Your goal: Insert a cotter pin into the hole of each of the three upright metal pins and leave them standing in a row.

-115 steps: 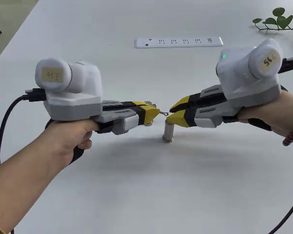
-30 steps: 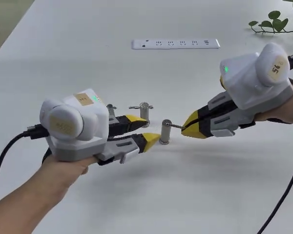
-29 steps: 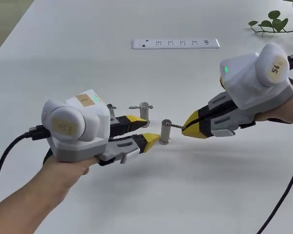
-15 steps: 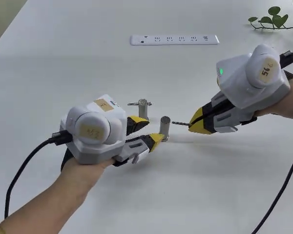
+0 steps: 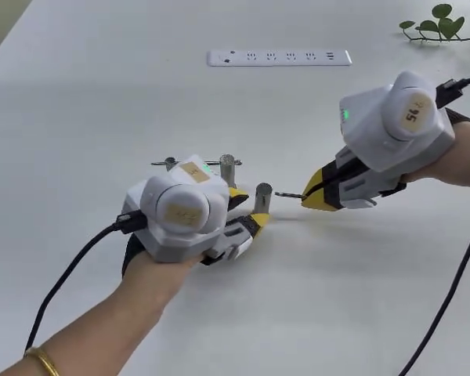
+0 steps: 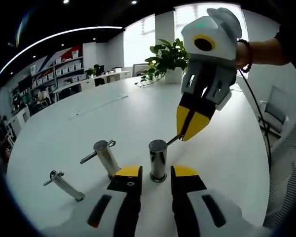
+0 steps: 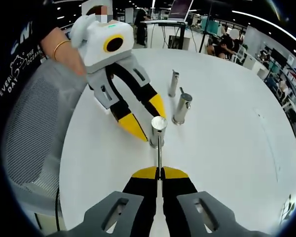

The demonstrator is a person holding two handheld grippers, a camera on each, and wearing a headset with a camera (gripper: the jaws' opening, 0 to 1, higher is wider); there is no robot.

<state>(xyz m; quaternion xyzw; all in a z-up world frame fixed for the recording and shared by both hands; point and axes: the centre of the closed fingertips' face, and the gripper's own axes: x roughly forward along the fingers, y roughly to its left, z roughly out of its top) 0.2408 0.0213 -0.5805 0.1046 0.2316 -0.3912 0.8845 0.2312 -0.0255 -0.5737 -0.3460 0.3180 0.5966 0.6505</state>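
Observation:
Three short metal pins stand on the white table. The near pin [image 5: 262,197] [image 6: 158,159] [image 7: 158,129] stands between the jaws of my open left gripper [image 5: 248,211] [image 6: 156,173], which flank its base with a gap on each side. My right gripper [image 5: 309,196] [image 7: 159,172] is shut on a thin cotter pin [image 5: 287,194] [image 7: 159,152], whose tip meets the near pin's upper part; I cannot tell if it is in the hole. The middle pin [image 5: 227,167] [image 6: 106,156] and the far pin [image 5: 171,163] [image 6: 65,184] each carry a cotter pin.
A white power strip [image 5: 279,57] lies far back on the table. A green plant [image 5: 442,17] sits at the back right corner. Black cables trail from both grippers toward the table's near edge.
My left gripper has rolled and moved in, so its jaws now straddle the near pin. The right gripper still holds the cotter pin at that pin. The camera has shifted.

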